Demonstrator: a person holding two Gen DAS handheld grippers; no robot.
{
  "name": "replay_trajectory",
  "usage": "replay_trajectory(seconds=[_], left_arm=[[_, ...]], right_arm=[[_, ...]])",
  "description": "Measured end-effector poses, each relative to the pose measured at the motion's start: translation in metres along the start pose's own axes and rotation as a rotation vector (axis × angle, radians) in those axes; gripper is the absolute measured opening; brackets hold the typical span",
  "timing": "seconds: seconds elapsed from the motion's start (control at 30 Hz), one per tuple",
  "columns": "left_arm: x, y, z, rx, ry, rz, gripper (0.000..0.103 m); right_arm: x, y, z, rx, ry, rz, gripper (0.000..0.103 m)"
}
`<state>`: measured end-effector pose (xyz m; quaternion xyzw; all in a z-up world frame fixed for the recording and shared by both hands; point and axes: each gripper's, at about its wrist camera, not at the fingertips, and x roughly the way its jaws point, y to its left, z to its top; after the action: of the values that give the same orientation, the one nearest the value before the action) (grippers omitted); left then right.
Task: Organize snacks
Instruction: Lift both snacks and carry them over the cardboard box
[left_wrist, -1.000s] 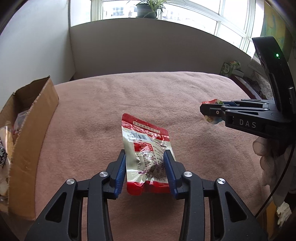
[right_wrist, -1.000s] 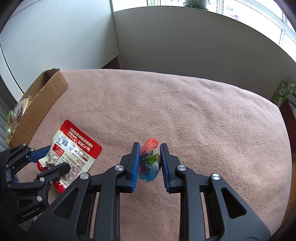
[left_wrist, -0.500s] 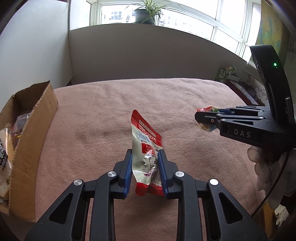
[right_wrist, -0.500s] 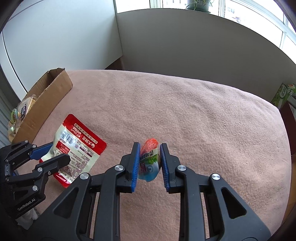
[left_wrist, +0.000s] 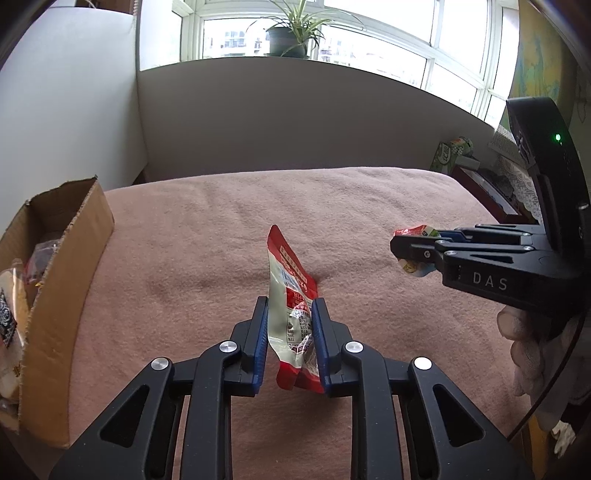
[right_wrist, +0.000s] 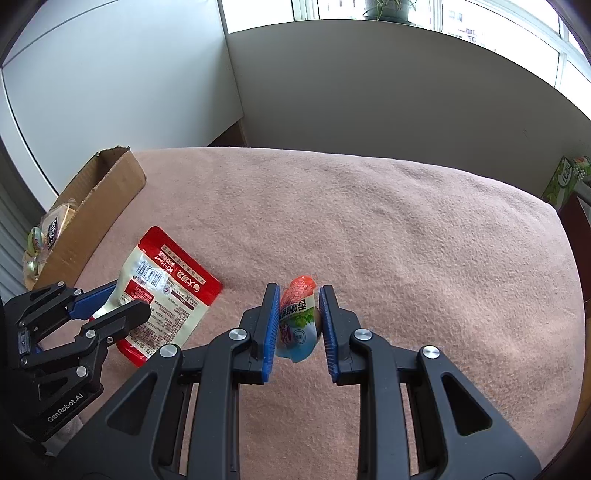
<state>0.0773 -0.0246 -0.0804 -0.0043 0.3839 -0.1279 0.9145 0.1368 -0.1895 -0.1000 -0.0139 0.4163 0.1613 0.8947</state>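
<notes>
Left gripper (left_wrist: 289, 345) clamped on the lower part of a red-and-white snack pouch (left_wrist: 291, 295), blue pads pressing both faces; pouch stands nearly edge-on, lifted off the pink blanket (left_wrist: 207, 258). Right gripper (right_wrist: 298, 325) closed around a small orange-and-blue snack packet (right_wrist: 298, 321), also held above the blanket. Both grippers side by side, near but apart. Open cardboard box (left_wrist: 70, 280) sits at the blanket's left edge with wrapped snacks inside; can't tell how many from this angle. Potted plant (left_wrist: 291, 37) on the windowsill behind.
</notes>
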Motion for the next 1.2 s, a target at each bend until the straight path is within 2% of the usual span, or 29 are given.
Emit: replay_trajectory(seconds=[0.1, 0.2, 0.27, 0.43, 0.53, 0.67, 0.97, 1.2], left_arm=[[-0.004, 0.004, 0.003, -0.010, -0.002, -0.009, 0.018], [-0.010, 0.010, 0.006, -0.034, -0.007, -0.029, 0.010], [-0.011, 0.008, 0.007, -0.008, -0.018, -0.011, 0.007], [-0.008, -0.003, 0.004, 0.047, -0.016, -0.010, 0.008], [-0.001, -0.002, 0.003, 0.033, 0.016, 0.002, 0.018], [0.012, 0.002, -0.004, 0.022, 0.042, 0.009, 0.016], [-0.002, 0.000, 0.000, 0.037, -0.002, 0.016, 0.016], [-0.024, 0.018, 0.009, 0.023, -0.063, 0.040, 0.016]], right_arm=[[-0.003, 0.003, 0.001, -0.005, -0.008, 0.008, 0.022], [-0.007, 0.006, 0.005, -0.008, -0.019, 0.014, 0.022], [-0.008, 0.009, 0.008, -0.016, -0.022, 0.016, 0.022], [-0.008, 0.014, 0.011, -0.018, -0.025, 0.021, 0.022], [-0.011, 0.013, 0.010, -0.016, -0.025, 0.027, 0.022], [-0.012, 0.010, 0.010, -0.012, -0.024, 0.029, 0.022], [-0.014, 0.013, 0.019, -0.016, -0.034, 0.043, 0.022], [-0.014, 0.035, 0.042, -0.045, -0.049, 0.082, 0.022]])
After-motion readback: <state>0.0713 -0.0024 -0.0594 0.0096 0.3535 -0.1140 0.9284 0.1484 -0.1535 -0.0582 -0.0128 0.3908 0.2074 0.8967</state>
